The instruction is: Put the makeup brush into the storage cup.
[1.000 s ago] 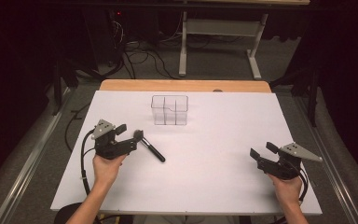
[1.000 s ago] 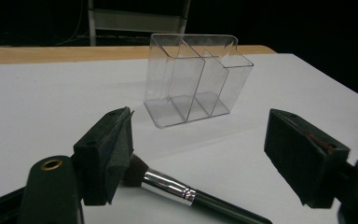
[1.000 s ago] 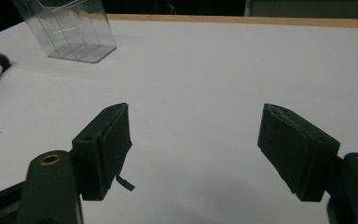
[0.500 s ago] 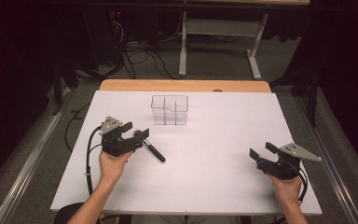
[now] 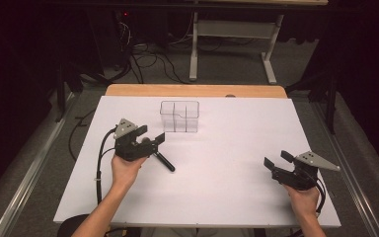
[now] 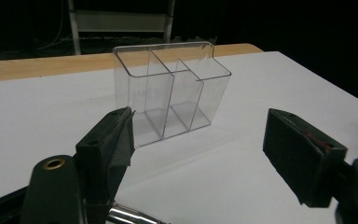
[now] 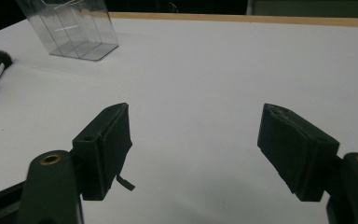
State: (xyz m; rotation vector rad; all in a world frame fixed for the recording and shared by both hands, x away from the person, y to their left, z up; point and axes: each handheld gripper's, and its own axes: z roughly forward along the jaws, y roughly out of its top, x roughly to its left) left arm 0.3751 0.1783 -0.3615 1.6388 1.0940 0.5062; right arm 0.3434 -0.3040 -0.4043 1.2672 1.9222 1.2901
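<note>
White tabletop (image 5: pixel 217 197) carries a makeup brush (image 5: pixel 162 159) lying at seven o'clock from the clear organizer (image 5: pixel 179 116), right under the left gripper (image 5: pixel 150 141), whose jaws stand apart. At four o'clock, well apart, the right gripper (image 5: pixel 275 161) rests with jaws spread and empty. Closing off-center on the round handle could roll the brush away.

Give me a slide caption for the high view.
Left hand-held gripper open over a makeup brush near a clear divided organizer; right hand-held gripper open on the white table.

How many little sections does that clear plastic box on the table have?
3. The clear box has one large compartment at the left end in the left gripper view, then two smaller ones: one nearer the camera, one behind it. All look empty.
</note>
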